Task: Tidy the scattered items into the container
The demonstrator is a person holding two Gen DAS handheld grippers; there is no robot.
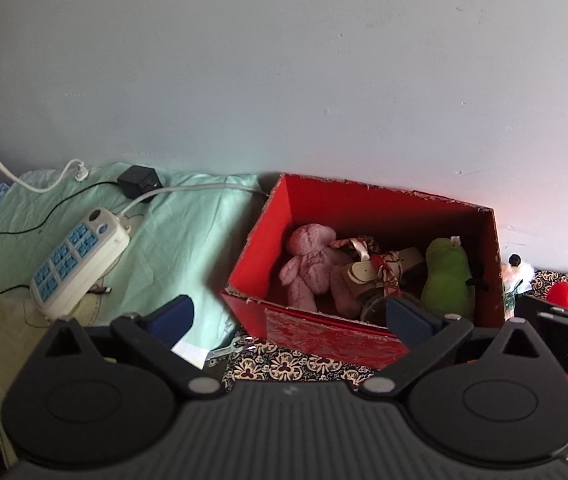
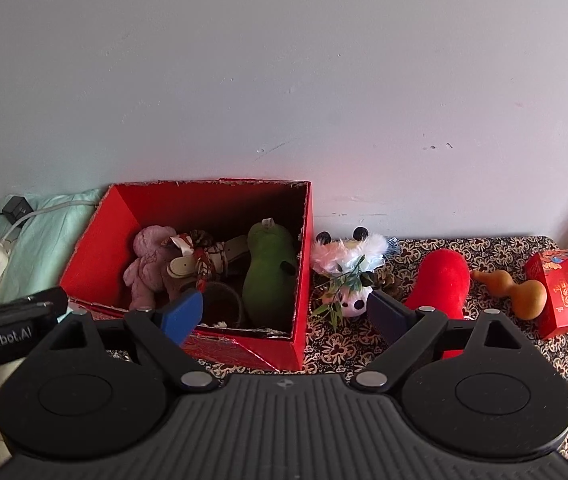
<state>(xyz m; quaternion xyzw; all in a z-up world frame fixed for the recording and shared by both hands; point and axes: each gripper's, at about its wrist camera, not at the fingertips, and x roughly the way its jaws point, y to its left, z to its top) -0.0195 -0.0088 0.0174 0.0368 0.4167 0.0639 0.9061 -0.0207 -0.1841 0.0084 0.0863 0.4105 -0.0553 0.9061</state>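
Note:
An open red box (image 1: 252,240) (image 2: 96,248) stands against the wall. Inside lie a pink plush bear (image 1: 312,264) (image 2: 148,264), a green pear plush (image 1: 450,276) (image 2: 270,268) and a beige strapped item (image 2: 204,262). My left gripper (image 1: 290,320) is open and empty in front of the box's near wall. My right gripper (image 2: 284,312) is open and empty over the box's right corner. To the right of the box sit a fluffy white toy with green leaves (image 2: 350,268), a red plush (image 2: 442,284), an orange gourd (image 2: 520,290) and a small red packet (image 2: 560,292).
A white power strip (image 1: 78,258) with cables and a black adapter (image 1: 140,182) lies on mint cloth (image 1: 188,232) left of the box. The patterned tablecloth (image 2: 336,344) covers the table. The wall stands close behind. The table's right edge is just past the red packet.

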